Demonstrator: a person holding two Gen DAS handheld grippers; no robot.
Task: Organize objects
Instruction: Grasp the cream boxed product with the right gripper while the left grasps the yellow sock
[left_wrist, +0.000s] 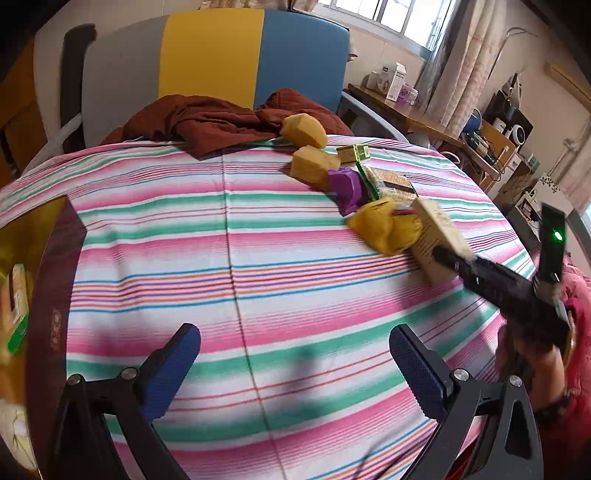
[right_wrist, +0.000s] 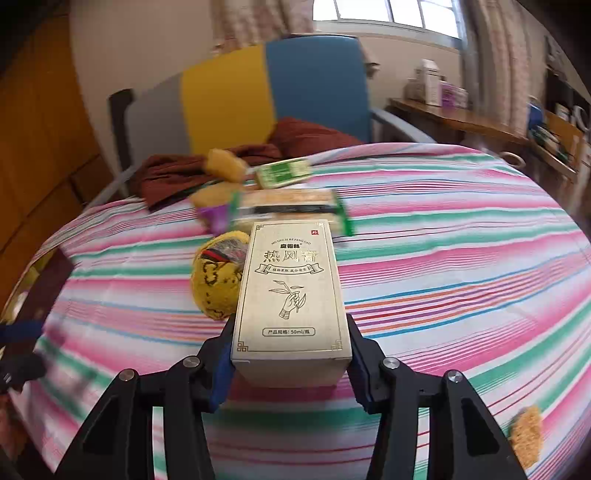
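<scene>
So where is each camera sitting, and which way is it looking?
Left wrist view: sits on the left tongs, looking down across the striped cloth toward the headboard; its open blue pads show, plus the right tongs and the person's hand.
Right wrist view: sits on the right tongs, looking along the gold box they grip, toward the same headboard.
Both share the gold box, the yellow pouch, the purple block, the snack packet and the red-brown cloth.
</scene>
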